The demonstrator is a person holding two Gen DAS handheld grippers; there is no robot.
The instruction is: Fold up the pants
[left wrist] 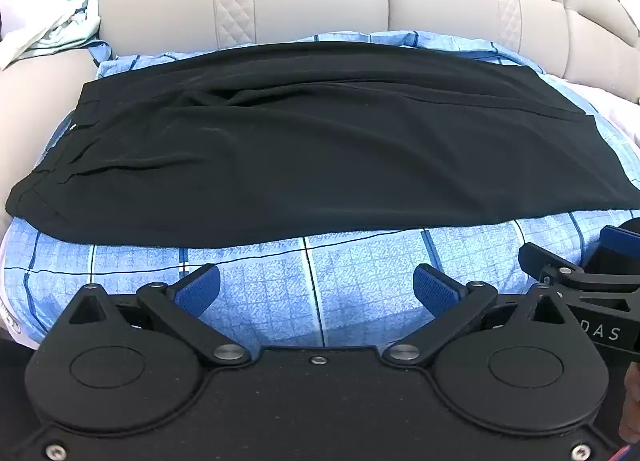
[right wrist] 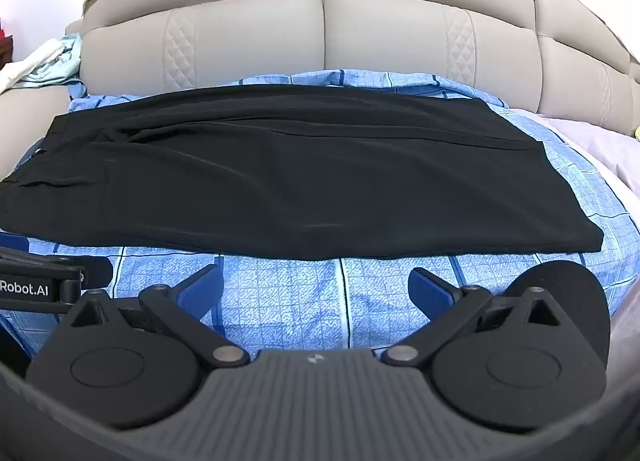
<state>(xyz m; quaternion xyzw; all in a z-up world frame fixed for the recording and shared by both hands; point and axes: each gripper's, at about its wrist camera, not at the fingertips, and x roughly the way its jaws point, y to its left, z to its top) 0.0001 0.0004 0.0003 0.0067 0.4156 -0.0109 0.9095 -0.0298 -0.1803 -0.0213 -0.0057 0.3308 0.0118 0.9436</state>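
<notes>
**Black pants spread across a blue checked sheet, both grippers hanging free in front**

At far left, a crumpled pale-green and white cloth lies on the beige ledge beside the headboard, a padded beige piece with quilted diamond panels. No box, basket or other container shows in either view.

The black pants lie flat and crosswise on the blue checked sheet, waistband end to the left with a small light tag at its edge, hems to the right. One leg lies over the other, with soft wrinkles near the waist. Their near edge sits just beyond both grippers, not touching them.

The left gripper hovers over bare sheet with its blue-padded fingers spread wide and nothing between them. In the right wrist view its side carries white lettering that reads "Robot.AI".

The right gripper is likewise released, jaws apart over the sheet, holding nothing. Seen from the left wrist view at the far right, its body shows the letters "DAS"; the rest is cut off.

At right, a pale lilac bedcover shows beyond the sheet's edge.
</notes>
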